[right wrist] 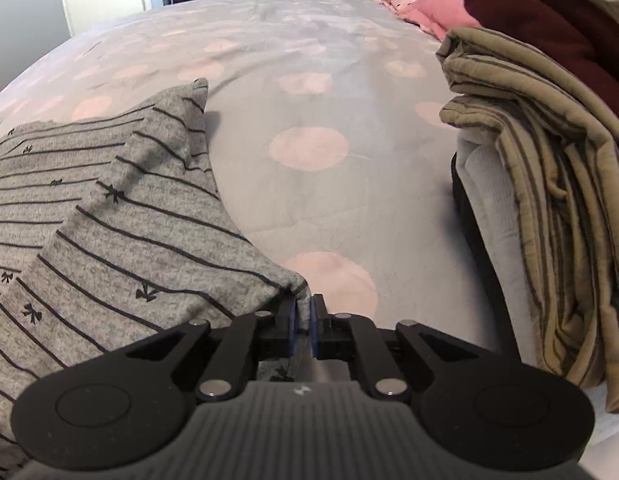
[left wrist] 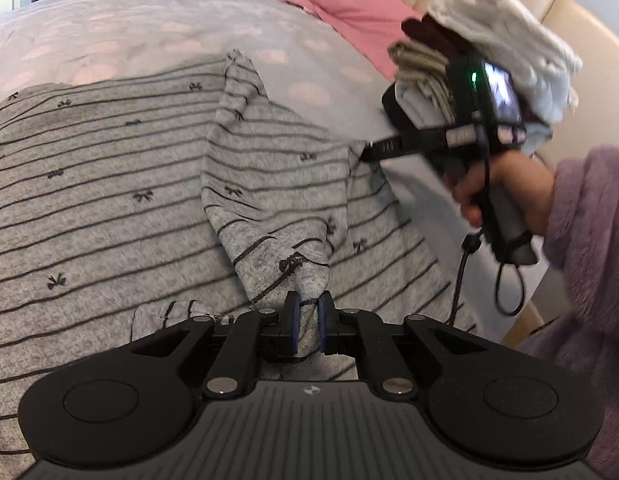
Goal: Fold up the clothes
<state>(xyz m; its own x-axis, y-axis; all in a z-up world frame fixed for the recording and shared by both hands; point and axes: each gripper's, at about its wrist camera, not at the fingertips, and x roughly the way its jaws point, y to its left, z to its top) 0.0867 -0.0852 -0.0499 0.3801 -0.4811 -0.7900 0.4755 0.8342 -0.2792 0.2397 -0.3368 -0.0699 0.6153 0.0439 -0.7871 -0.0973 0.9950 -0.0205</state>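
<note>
So both grippers are clamped on the same grey striped top, which is spread across the bedspread. The left gripper has a bunched bit of the fabric pinched between its pads, down at 6 o'clock in its own view. The right gripper is closed on a corner of the hem, also at 6 o'clock in its view, with the cloth running off toward 9 and 10 o'clock.

From the left view you can see the right gripper's tips out at about 2 o'clock, biting the edge of the top, with the hand and fuzzy purple sleeve behind it. Between the two grips the fabric stands up in a raised flap, peaking around 12 o'clock.

The bit that matters: the main body of the top lies to the left of both grippers, toward 9 o'clock, and the stripes run roughly left to right. So my guess is the held edge gets carried over toward 9 o'clock to lay the flap on the body. The left gripper is the nearer one to that side.

A stack of folded clothes sits at 3 o'clock in the right view, close by, so swinging that way would bump it.
</note>
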